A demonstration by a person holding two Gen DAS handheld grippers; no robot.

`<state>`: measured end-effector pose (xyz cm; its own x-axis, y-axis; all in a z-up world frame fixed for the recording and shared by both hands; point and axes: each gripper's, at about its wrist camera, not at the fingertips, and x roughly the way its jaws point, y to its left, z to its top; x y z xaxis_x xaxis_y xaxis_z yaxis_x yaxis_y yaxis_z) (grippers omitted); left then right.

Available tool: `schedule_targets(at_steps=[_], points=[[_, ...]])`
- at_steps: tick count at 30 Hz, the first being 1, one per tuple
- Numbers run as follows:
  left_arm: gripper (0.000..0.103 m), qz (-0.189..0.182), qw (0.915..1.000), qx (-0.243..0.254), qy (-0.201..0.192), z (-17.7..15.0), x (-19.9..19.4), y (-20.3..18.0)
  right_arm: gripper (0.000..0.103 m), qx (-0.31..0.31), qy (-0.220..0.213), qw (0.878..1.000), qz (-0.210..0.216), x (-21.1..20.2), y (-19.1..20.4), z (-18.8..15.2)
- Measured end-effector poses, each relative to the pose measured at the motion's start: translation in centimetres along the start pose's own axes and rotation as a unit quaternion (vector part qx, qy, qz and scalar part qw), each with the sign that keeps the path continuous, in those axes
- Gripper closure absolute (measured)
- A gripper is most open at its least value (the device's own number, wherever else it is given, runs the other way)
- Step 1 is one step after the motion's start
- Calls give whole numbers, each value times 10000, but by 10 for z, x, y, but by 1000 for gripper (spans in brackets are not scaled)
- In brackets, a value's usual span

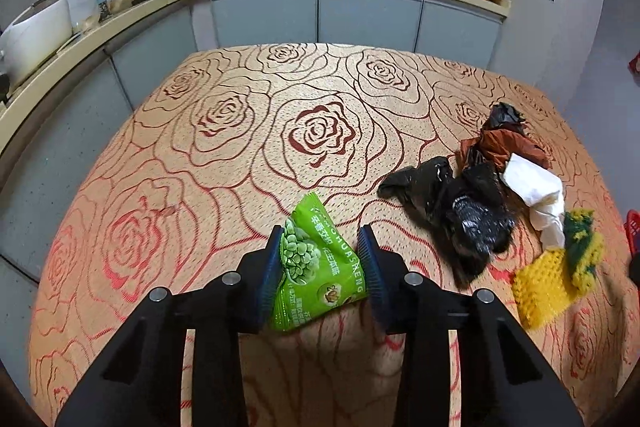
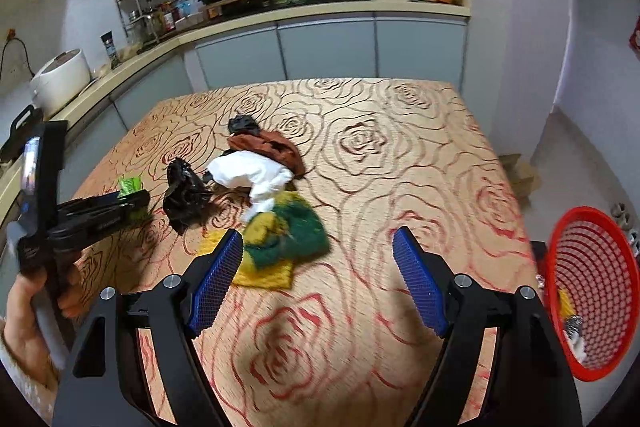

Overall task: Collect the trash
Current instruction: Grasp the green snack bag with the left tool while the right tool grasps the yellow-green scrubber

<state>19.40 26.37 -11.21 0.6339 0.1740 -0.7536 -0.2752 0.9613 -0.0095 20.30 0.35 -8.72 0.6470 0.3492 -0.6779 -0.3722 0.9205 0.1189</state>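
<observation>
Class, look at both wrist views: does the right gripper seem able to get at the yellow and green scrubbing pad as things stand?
Probably yes. The right gripper is open and empty, and the scrubbing pad lies on the table just ahead of its left finger, with nothing on top of it.

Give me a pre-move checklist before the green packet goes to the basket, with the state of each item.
1. Left gripper shut on the green packet: ok, both pads press it.
2. Packet clear of the table: cannot tell.
3. Right gripper open and holding nothing: ok.
4. Red basket within view, at the table's right edge: ok.
5. Room in the basket: ok, only a few scraps show inside.
6. Trash left on the table: not ok; black bag, white paper, yellow-green cloth remain.
</observation>
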Motion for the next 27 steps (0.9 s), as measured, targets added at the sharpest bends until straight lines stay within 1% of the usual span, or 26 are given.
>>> schedule_targets(at_steps=[6, 9, 13, 15, 17, 22, 25, 26, 27], points=[[67, 76, 9995, -28, -313, -9, -30, 3, 28, -149, 86, 9998, 67, 20, 16, 1], [67, 76, 9988, -50, -476, -13, -44, 4, 28, -179, 150, 9997, 62, 28, 18, 2], [67, 23, 9983, -79, -584, -18, -54, 4, 28, -205, 274, 9994, 92, 38, 18, 0], [67, 14, 9981, -90, -613, -20, -57, 4, 37, -236, 355, 9990, 104, 42, 19, -2], [67, 43, 9979, -68, -643, -22, -58, 3, 42, -250, 404, 9988, 84, 46, 20, -5], [67, 38, 9978, -62, -662, -23, -58, 3, 49, -280, 339, 9990, 68, 44, 20, -6], [67, 36, 9976, -25, -689, -24, -60, 1, 55, -341, 259, 9991, 31, 40, 21, -7], [67, 20, 9976, -21, -695, -25, -61, 0, 61, -347, 240, 9991, 38, 38, 21, -7], [67, 12, 9975, -19, -701, -25, -62, 0, 62, -337, 223, 9992, 45, 36, 21, -8]])
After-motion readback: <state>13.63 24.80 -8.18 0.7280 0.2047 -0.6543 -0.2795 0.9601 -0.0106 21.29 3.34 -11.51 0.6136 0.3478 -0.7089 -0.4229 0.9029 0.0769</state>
